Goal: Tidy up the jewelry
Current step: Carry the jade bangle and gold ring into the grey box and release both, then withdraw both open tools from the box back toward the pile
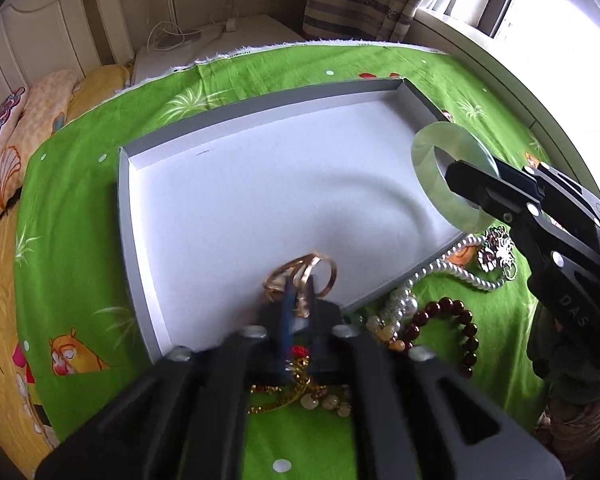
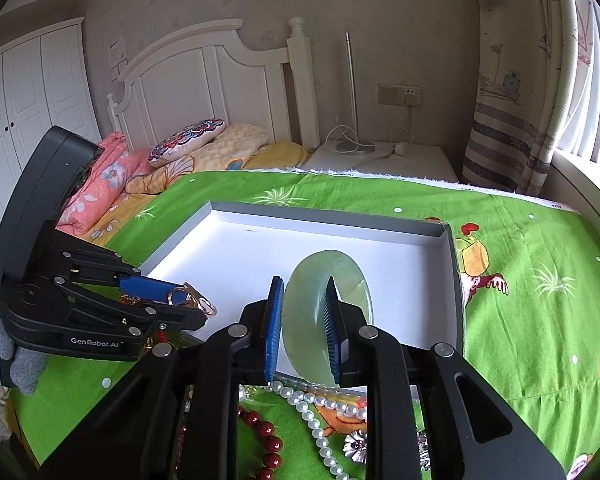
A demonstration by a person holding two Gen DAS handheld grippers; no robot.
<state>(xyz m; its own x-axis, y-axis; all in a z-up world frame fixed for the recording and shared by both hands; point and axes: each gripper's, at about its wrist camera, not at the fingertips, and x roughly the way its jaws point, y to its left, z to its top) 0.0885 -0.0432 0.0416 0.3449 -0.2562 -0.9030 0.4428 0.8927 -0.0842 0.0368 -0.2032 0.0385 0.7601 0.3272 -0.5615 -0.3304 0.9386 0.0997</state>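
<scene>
My left gripper [image 1: 298, 300] is shut on a bunch of thin rose-gold bangles [image 1: 300, 270], held just over the near edge of the white tray with a grey rim [image 1: 260, 110]. From the right wrist, that left gripper [image 2: 192, 304] and the gold bangles [image 2: 198, 296] show at the tray's left front corner. My right gripper [image 2: 302, 292] is shut on a pale green jade bangle [image 2: 352, 276], held upright above the tray's [image 2: 328, 220] near right part. The left wrist view has the jade bangle [image 1: 424, 148] in the right gripper [image 1: 466, 184] at the tray's right end.
Loose jewelry lies on the green printed cloth [image 1: 80, 240] in front of the tray: a pearl necklace [image 1: 460, 268], a dark red bead bracelet [image 1: 456, 320], a silver brooch [image 1: 498, 248], a gold chain with red bits [image 1: 296, 392]. A bed with pillows [image 2: 188, 140] lies to the left, a window at right.
</scene>
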